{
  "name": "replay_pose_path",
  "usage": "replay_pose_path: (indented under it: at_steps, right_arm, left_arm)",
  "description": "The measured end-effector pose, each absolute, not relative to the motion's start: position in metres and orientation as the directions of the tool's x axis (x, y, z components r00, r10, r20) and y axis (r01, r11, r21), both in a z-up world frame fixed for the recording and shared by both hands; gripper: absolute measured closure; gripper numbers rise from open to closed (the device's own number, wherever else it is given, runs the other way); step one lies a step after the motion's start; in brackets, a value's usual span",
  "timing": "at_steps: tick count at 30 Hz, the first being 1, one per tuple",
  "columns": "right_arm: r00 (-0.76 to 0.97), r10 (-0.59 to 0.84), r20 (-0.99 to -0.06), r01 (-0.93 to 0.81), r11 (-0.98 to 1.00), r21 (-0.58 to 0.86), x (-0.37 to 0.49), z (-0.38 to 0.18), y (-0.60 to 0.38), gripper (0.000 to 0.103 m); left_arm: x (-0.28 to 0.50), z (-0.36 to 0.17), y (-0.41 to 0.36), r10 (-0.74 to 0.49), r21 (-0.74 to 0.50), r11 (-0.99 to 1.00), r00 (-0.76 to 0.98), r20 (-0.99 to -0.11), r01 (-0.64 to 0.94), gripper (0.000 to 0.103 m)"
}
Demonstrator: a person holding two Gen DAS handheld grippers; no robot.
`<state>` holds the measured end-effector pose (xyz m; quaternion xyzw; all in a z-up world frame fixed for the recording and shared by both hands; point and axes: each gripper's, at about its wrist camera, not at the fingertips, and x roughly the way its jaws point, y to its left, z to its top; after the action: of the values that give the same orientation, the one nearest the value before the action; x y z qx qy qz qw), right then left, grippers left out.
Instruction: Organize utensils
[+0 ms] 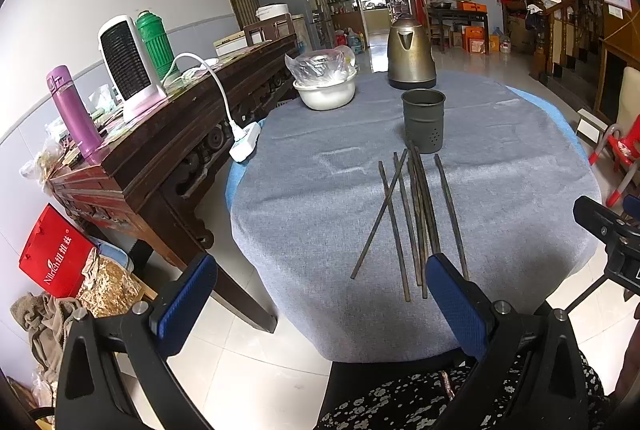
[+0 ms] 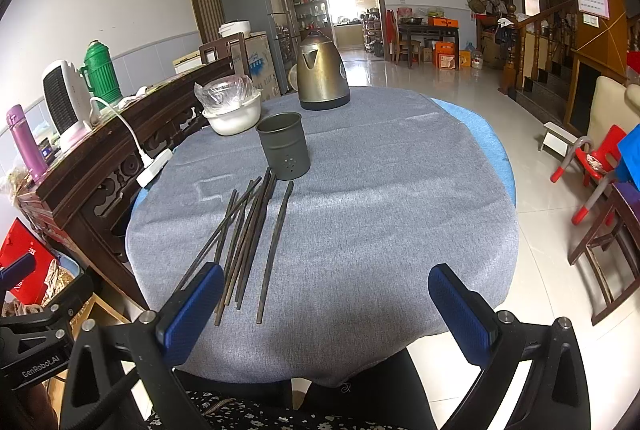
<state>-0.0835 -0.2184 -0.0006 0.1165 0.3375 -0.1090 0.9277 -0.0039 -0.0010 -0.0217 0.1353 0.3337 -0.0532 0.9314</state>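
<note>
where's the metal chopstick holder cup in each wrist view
Left wrist view: the grey metal cup stands right of centre, just beyond the far tips of the chopsticks.
Right wrist view: the same cup sits left of centre, above the chopsticks' far ends.
Shared landmark: the brass-coloured kettle stands behind the cup in both.

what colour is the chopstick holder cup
Dark grey metal cup, clearest in the right wrist view.
</note>
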Motion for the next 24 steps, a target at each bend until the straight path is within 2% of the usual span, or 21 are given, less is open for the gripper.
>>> replay_pose_path:
  at_steps: [24]
  right_arm:
    - [0.746,-0.108,-0.658,0.272,0.95,0.152,-0.073,-0.005,-0.221,0.0]
  left_arm:
    - [0.005,-0.028,0.005,-0.01,0.19,0.964,0.744,-0.668,0.184,0.0]
